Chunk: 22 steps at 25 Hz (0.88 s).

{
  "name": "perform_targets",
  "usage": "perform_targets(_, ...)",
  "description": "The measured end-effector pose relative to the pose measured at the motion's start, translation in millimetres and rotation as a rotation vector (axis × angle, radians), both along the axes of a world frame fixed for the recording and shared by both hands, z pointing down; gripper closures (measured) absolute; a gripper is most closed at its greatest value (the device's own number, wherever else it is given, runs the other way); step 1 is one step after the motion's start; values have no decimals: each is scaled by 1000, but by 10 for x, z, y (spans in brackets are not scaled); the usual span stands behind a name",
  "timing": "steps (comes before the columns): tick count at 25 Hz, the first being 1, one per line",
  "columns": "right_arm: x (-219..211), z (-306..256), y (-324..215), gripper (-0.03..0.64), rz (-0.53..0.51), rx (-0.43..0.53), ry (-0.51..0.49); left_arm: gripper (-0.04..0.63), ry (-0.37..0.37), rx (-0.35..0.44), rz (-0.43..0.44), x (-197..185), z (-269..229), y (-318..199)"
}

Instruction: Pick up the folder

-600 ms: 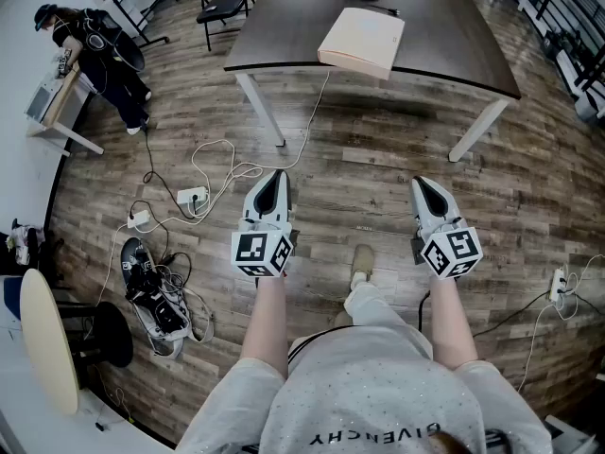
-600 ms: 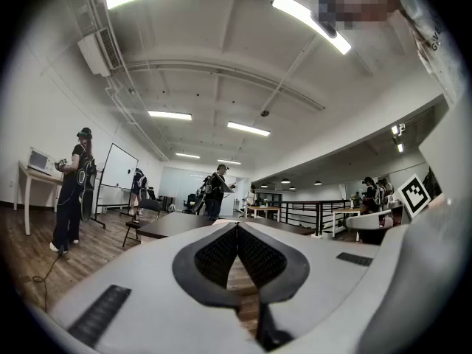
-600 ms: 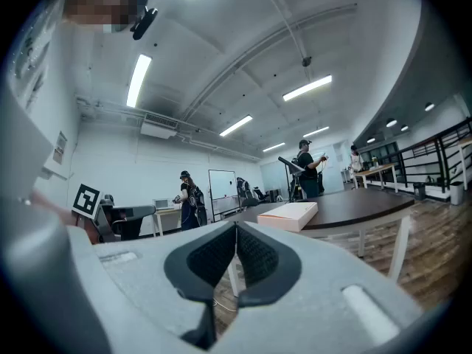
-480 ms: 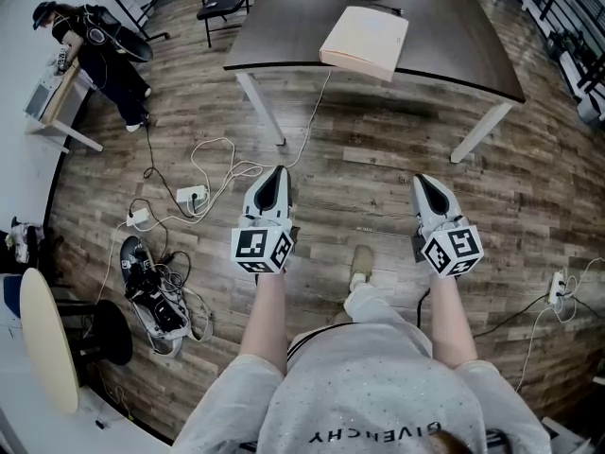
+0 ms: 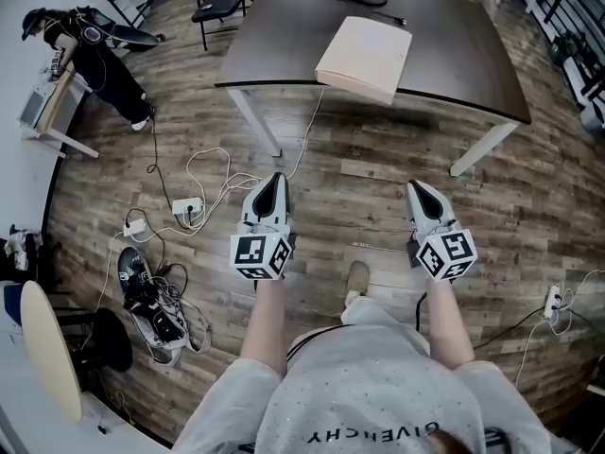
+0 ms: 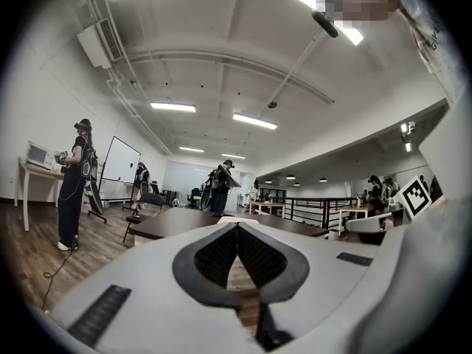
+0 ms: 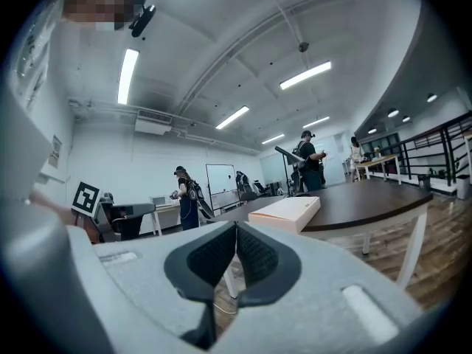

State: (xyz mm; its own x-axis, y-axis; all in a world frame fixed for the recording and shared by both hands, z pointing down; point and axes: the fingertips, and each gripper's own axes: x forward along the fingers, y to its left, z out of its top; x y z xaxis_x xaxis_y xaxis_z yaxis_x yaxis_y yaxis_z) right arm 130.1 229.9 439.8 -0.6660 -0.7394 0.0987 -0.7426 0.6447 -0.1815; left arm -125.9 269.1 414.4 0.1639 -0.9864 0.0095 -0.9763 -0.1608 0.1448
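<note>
A pale beige folder (image 5: 364,58) lies flat on the dark brown table (image 5: 284,36), its near end at the table's front edge; in the right gripper view the folder (image 7: 286,212) lies ahead and slightly right on the table (image 7: 369,201). My left gripper (image 5: 274,180) and right gripper (image 5: 413,189) are held level over the wooden floor, well short of the table. Both are shut with nothing between the jaws. In the left gripper view the left gripper (image 6: 237,227) points at the table (image 6: 181,221); the right gripper (image 7: 236,226) points the same way.
White cables and a power strip (image 5: 186,206) lie on the floor to the left, beside a tangle of dark gear (image 5: 151,296). A black chair (image 5: 216,8) stands behind the table. A person (image 5: 95,55) stands at far left by a small white desk (image 5: 43,112).
The table and folder have drawn slightly nearer in the head view. Both grippers stay shut, side by side.
</note>
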Motion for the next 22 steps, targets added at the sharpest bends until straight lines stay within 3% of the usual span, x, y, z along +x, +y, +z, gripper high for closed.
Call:
perform_targets(10,58,32,-769,611,-44,-5,-22,597,15,-11,-29,58,77,-683)
perform_targets(18,103,45,-1123,532,-51,1,-25,597,29,-16,-10,167,111,-1095)
perform_targets(22,139,76,-1199,525,-44,-18,-53,597,17,-10,1,208,75,-1143)
